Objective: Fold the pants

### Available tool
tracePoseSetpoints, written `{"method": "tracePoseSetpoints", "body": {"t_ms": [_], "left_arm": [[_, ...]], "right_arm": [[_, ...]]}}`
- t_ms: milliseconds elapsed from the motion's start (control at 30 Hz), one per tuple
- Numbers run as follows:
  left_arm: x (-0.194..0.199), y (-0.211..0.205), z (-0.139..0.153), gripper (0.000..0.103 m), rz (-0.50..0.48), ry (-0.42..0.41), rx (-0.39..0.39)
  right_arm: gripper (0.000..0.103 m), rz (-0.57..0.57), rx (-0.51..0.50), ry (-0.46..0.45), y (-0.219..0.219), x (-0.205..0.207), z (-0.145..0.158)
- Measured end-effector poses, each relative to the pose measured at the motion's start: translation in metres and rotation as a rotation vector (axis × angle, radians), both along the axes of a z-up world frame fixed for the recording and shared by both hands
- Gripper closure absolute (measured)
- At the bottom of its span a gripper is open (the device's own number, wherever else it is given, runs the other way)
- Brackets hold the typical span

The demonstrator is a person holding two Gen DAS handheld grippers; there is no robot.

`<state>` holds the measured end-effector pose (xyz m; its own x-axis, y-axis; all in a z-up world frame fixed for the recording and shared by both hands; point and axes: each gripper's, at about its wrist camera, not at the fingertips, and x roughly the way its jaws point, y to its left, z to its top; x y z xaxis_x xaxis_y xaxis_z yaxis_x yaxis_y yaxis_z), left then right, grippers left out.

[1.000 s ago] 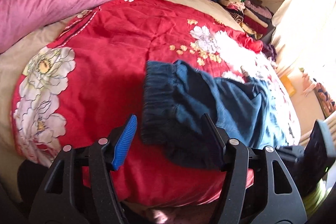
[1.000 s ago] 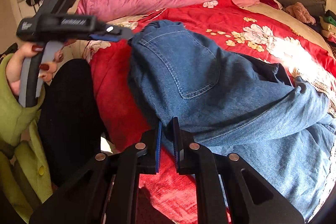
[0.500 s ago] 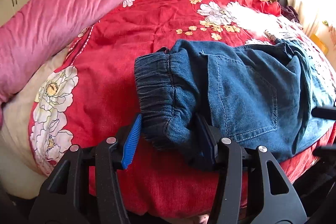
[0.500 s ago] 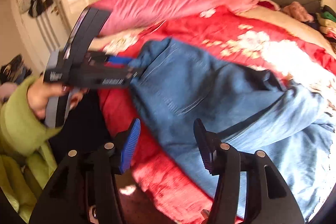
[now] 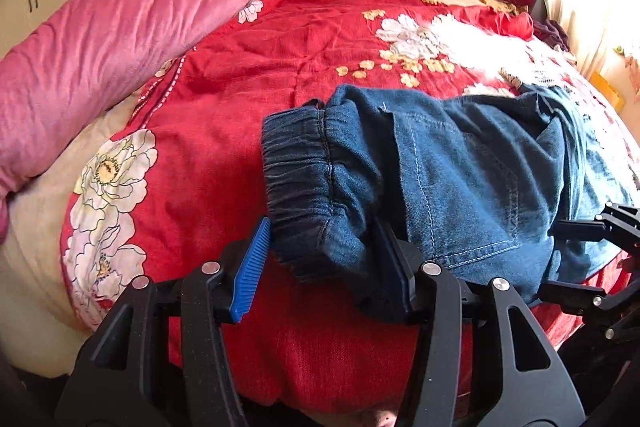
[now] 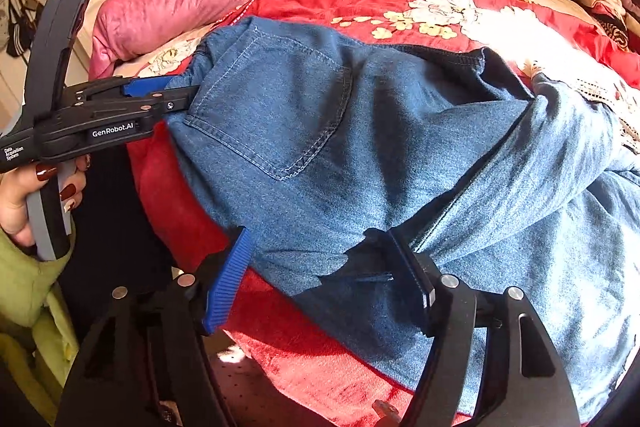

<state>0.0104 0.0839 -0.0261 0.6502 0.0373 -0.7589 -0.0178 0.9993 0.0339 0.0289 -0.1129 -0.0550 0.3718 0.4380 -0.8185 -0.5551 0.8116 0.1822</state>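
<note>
Right tongs (image 6: 320,279) first: a second ago we had them clamped tight on the near edge of the jeans (image 6: 360,131); now the jaws are opening, pads well apart, denim lying loose between them and pressed by neither. We read that as a release – the near edge has been laid down on the red floral quilt (image 5: 248,67)

Left tongs (image 5: 324,267): jaws part open, straddling the gathered elastic waistband (image 5: 300,175). Blue pad looks just clear of the cloth; dark pad sits against it. We cannot tell for certain that the band is pinched – looks slack

Since a second ago the left-wrist view has rolled level, and the waistband now lies flatter and squarer to us

Jeans lie on the quilt at the near edge of the bed, back pocket (image 6: 272,111) up, legs running off right into the sun patch, rumpled. Pink duvet (image 5: 100,47) well apart, far left

Our judgement: a repositioning just ended; the garment is laid out but the legs are not yet smooth. Fold proper not begun
</note>
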Motion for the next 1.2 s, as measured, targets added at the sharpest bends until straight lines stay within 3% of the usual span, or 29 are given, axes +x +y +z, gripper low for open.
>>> {"method": "tracePoseSetpoints", "body": {"t_ms": [167, 533, 733, 933, 1200], "left_arm": [[-0.008, 0.005, 0.014, 0.053, 0.021, -0.038, -0.017], [-0.019, 0.0, 0.042, 0.032, 0.018, -0.106, -0.038], [-0.019, -0.014, 0.048, 0.028, -0.012, -0.108, -0.044], [-0.013, -0.043, 0.05, 0.027, -0.089, -0.101, -0.056], [0.004, -0.108, 0.027, 0.027, -0.287, 0.01, -0.174]], "right_arm": [[0.029, -0.018, 0.036, -0.063, -0.007, -0.003, 0.018], [0.029, -0.096, 0.096, -0.133, -0.036, -0.006, 0.053], [0.029, -0.161, 0.115, -0.158, -0.059, -0.003, 0.064], [0.029, -0.274, 0.124, -0.163, -0.094, 0.008, 0.069], [0.029, -0.374, 0.058, -0.175, -0.131, 0.05, 0.075]]}}
